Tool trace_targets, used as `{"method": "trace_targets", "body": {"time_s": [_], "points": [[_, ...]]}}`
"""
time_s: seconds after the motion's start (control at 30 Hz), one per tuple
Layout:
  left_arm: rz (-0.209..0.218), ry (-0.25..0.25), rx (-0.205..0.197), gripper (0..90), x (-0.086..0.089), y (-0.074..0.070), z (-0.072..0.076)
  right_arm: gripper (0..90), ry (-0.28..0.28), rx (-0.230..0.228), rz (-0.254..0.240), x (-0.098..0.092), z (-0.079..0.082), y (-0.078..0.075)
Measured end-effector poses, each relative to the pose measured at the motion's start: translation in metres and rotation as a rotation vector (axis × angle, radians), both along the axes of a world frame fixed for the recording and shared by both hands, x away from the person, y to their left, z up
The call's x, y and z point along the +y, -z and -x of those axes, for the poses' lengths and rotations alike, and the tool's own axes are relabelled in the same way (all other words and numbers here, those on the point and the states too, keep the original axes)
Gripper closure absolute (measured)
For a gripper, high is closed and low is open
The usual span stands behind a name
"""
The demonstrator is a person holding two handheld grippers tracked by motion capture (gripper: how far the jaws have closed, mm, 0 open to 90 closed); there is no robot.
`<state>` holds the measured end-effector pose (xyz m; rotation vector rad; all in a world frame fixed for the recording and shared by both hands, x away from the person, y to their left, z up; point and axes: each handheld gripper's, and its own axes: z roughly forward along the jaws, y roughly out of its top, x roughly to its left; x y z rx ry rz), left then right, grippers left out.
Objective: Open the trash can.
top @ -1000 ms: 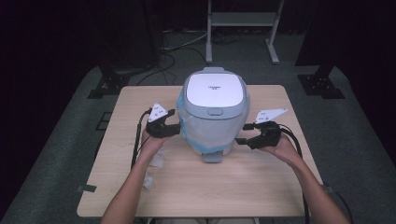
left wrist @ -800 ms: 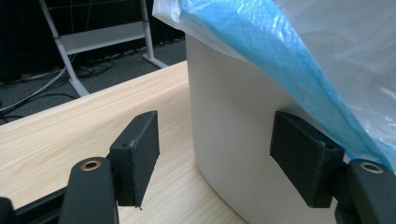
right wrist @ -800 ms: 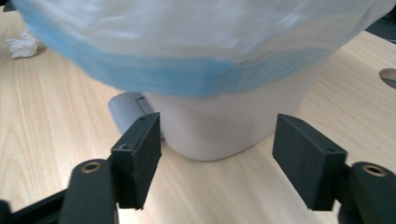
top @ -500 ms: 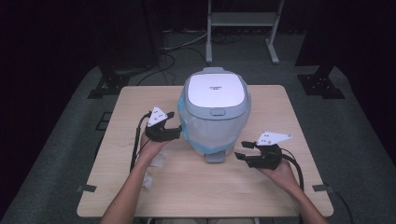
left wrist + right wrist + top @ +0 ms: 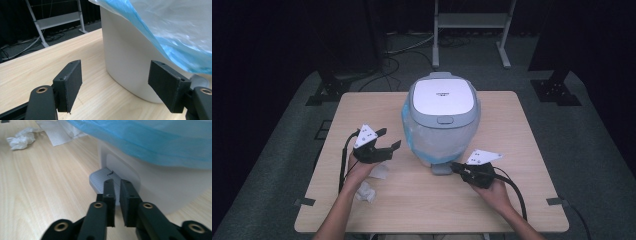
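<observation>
- The pedal bin (image 5: pixel 441 117), lid down and blue liner (image 5: pixel 437 145) showing, stands mid-bench (image 5: pixel 522 200).
- Our right claw (image 5: pixel 455 167), nearly closed and empty, points at the pedal (image 5: pixel 100 180), likely to press it.
- Our left claw (image 5: pixel 387 140) gapes empty beside the bin.
- Crumpled tissues (image 5: pixel 366 191) lie near us, probably rubbish.

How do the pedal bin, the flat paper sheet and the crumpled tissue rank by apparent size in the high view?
1. Pedal bin, by far the largest.
2. Flat paper sheet, partly hidden by the left hand.
3. Crumpled tissue, about the same; I would not rank these two firmly.
</observation>
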<state>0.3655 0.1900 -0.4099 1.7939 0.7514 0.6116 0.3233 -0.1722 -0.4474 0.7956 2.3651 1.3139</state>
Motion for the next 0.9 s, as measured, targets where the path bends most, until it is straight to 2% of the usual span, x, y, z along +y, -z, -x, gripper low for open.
{"method": "trace_targets", "body": {"time_s": [0.07,0.3,0.33,0.53,0.67,0.77,0.9], "points": [[0.007,-0.001,-0.002,26.6,0.003,0.001,0.004,87.9,0.004,0.002,0.011,0.009,-0.003,0.004],[0.008,0.000,-0.003,26.6,0.013,0.002,0.017,88.8,0.002,0.006,0.051,0.023,-0.009,0.015],[0.006,0.001,-0.004,26.6,0.014,0.002,0.018,88.9,0.021,-0.016,0.057,0.026,-0.009,0.017],[0.016,0.007,-0.005,26.6,0.017,0.004,0.025,88.9,0.061,-0.059,0.070,0.030,-0.009,0.019],[0.020,0.013,0.000,26.6,0.017,0.006,0.027,89.4,0.072,-0.072,0.072,0.031,-0.009,0.021],[0.018,0.024,0.006,26.6,0.016,0.006,0.029,89.7,0.077,-0.101,0.088,0.033,-0.007,0.023],[0.018,0.038,0.005,26.6,0.015,0.004,0.033,89.8,0.083,-0.106,0.079,0.033,-0.007,0.025]]}}
